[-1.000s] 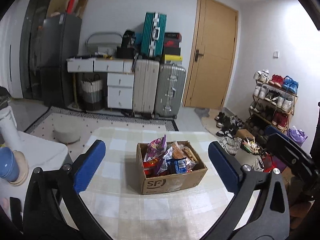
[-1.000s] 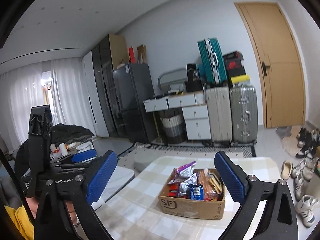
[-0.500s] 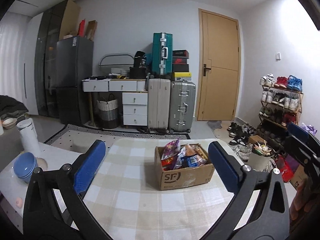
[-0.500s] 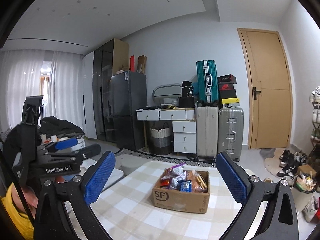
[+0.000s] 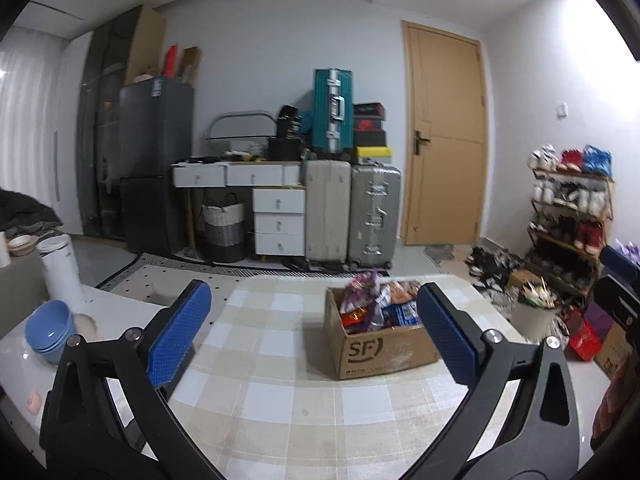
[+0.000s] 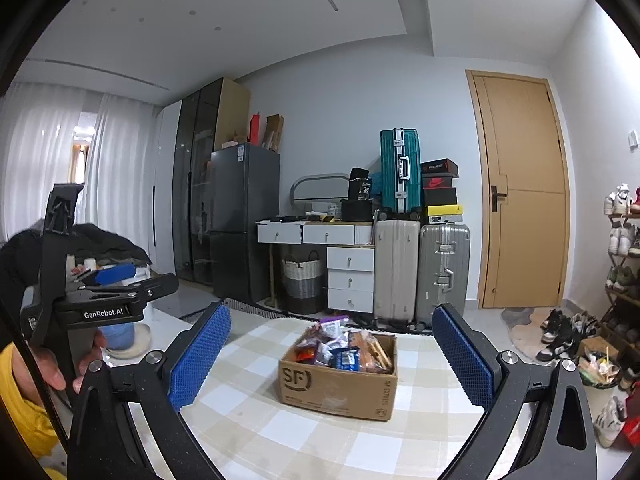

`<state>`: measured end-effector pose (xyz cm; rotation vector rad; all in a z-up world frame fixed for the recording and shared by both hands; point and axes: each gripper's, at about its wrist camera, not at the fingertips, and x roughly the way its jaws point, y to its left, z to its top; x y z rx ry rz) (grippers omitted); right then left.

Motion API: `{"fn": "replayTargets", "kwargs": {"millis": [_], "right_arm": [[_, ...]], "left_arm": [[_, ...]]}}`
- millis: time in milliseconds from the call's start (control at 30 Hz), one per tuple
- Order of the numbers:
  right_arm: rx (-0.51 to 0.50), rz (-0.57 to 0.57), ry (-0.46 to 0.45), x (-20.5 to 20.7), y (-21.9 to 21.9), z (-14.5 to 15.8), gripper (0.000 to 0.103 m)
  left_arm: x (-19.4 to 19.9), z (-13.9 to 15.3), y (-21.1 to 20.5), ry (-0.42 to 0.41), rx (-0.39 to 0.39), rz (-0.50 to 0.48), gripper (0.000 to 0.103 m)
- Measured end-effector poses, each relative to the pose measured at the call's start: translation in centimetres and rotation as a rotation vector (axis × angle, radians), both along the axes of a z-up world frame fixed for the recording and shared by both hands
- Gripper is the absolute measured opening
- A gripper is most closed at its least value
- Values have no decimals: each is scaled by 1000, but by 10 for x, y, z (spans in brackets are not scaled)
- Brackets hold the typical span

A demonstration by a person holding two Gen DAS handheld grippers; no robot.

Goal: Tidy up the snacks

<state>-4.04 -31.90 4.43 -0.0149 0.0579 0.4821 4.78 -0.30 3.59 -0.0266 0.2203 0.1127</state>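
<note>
Two blue-padded black grippers, left gripper (image 5: 314, 326) and right gripper (image 6: 332, 354), hover spread wide and empty above the beige checked tablecloth (image 6: 256, 432), where an open brown cardboard box (image 6: 340, 386) holds mixed snack packets (image 6: 340, 350).

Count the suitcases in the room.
3: a teal suitcase on top, a beige suitcase and a silver suitcase side by side below. More may hide behind.

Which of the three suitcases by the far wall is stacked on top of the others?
The teal suitcase. It stands upright on the beige suitcase, next to the silver suitcase; those two rest on the floor.
</note>
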Motion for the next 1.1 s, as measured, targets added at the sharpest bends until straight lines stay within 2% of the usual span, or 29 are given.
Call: {"fn": "replayTargets", "kwargs": {"millis": [233,367,633,800,1000,1100], "right_arm": [[-15,-30,78,42,2,-48,102],[-22,-75,91,71,1,-84,102],[-21,-138,88,112,3,-147,102],[14,-125,90,123,-3,-155,102],[32,-140,80,123,-7,-155,102],[32,-145,68,118,-7,-153,102]], "left_arm": [[66,-54,1,71,-29,-28,103],[104,-96,-1,114,-11,-8,103],[163,-176,14,144,-71,26,103],[186,-209,18,134,-61,44,103],[197,-229,12,84,-7,22,103],[200,-228,7,68,17,7,103]]}}
